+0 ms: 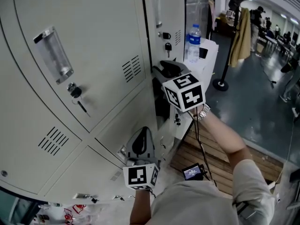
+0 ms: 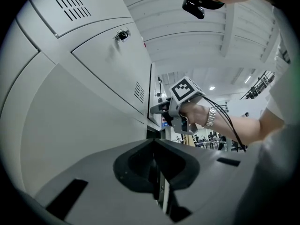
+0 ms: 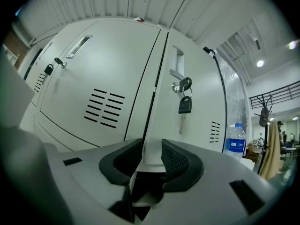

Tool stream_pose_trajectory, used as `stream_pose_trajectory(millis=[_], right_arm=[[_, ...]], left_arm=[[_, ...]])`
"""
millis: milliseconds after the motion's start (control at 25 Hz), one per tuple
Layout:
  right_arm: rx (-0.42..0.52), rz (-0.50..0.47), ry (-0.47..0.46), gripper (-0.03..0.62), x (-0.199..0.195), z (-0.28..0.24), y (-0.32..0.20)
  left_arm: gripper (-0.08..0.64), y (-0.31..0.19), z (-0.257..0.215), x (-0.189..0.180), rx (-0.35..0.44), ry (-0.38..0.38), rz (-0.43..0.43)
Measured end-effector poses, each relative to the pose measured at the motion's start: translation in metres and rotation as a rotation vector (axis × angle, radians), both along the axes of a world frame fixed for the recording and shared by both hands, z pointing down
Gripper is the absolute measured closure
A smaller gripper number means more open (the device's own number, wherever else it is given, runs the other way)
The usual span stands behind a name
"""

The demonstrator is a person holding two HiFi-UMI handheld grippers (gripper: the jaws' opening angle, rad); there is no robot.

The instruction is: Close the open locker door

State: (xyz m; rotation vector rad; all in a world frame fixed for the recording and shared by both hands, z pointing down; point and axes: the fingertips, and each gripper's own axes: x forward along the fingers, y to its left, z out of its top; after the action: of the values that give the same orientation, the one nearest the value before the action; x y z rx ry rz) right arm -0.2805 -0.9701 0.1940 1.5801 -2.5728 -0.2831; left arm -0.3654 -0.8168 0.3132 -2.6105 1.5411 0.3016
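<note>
Two hand-held grippers work at a bank of pale grey metal lockers [image 1: 70, 102]. The right gripper [image 1: 159, 70], dark grey with a black-and-white marker cube, points roughly level at the free edge of the open locker door [image 3: 152, 156], a pale grey sheet-metal panel seen almost edge-on.

In the right gripper view that edge stands straight between the two ribbed black pads [image 3: 176, 161]. It fills the gap from one pad to the other, so the jaws are clamped on the door's edge at a fairly wide spread. The edge sits deep between the jaws rather than at their tips. In the head view the dark locker opening [image 1: 161, 104] lies just below this gripper, beside the gripped edge.

Beyond the jaws is a closed upper locker door with a silver key and black fob [image 3: 184, 104] hanging from its lock. A clear plastic water bottle with a blue label [image 3: 236, 144] stands to the right of the lockers.

The left gripper [image 1: 142, 132] is lower down, close to the front of a lower locker and well apart from the open door. Its jaws are drawn together with nothing between them, only a thin slit of light showing. Whether it touches the locker front cannot be told
</note>
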Motion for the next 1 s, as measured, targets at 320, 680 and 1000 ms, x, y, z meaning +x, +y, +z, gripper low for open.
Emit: stream_pose_trajectory(millis=[320,680,1000], right_arm=[[0.057,-0.061,0.024,0.448,0.004,-0.01,0.019],[0.086,-0.126,-0.006,0.448,0.04,-0.011,0.047],[0.063,-0.186,-0.085,0.546,0.105,0.007,0.059]], left_arm=[[0.551,0.004,0.002,0.009,-0.005,-0.018,-0.025],[0.551,0.006,-0.001,0.045,-0.004,-0.051,-0.063],[0.551,0.011,0.005,0.107,-0.037,-0.08,-0.107]])
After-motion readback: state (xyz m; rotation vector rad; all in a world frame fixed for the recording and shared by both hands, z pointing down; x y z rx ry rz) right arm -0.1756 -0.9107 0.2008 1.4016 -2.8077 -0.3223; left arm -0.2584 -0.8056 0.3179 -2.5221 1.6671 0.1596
